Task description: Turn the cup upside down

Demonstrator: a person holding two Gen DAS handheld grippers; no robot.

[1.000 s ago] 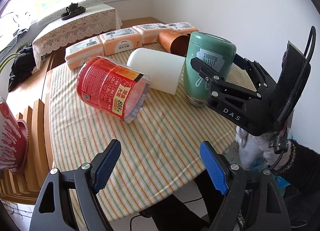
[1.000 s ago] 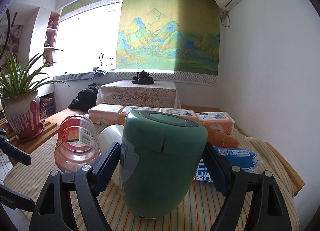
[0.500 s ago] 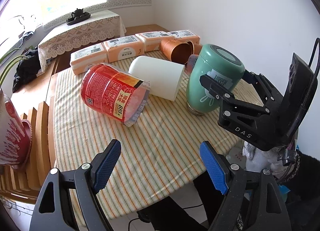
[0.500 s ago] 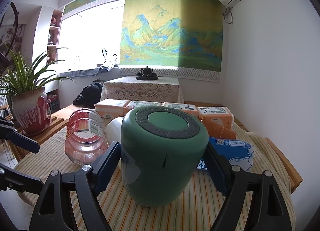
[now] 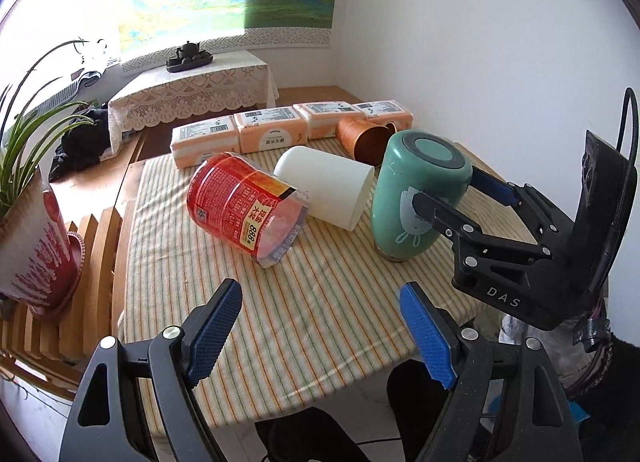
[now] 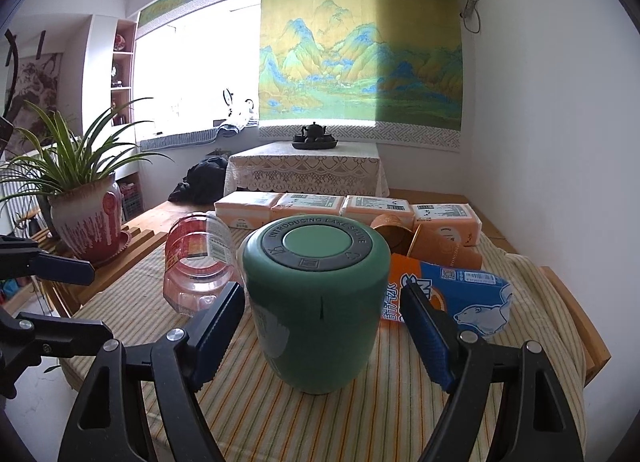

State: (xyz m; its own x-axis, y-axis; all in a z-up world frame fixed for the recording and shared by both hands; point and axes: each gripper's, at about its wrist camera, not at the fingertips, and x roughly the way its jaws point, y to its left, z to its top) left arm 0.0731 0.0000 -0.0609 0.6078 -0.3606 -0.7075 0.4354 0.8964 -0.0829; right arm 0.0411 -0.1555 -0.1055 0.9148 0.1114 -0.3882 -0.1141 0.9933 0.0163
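A green cup (image 5: 416,198) with a rabbit print stands upside down on the striped tablecloth (image 5: 320,302), grey base ring up. It fills the middle of the right wrist view (image 6: 316,302). My right gripper (image 6: 322,332) is open, its blue pads (image 6: 424,330) on either side of the cup with small gaps; it also shows in the left wrist view (image 5: 452,198). My left gripper (image 5: 320,338) is open and empty over the table's near edge.
A red plastic jar (image 5: 244,206), a white cup (image 5: 324,186) and an orange cup (image 5: 360,138) lie on their sides behind the green cup. Tissue packs (image 5: 264,134) line the far edge. A blue-orange box (image 6: 444,294) lies at right. A potted plant (image 6: 84,214) stands at left.
The right gripper has risen and drawn back a little from the green cup, which stays standing on the cloth. The left gripper has pulled back and tilted up.
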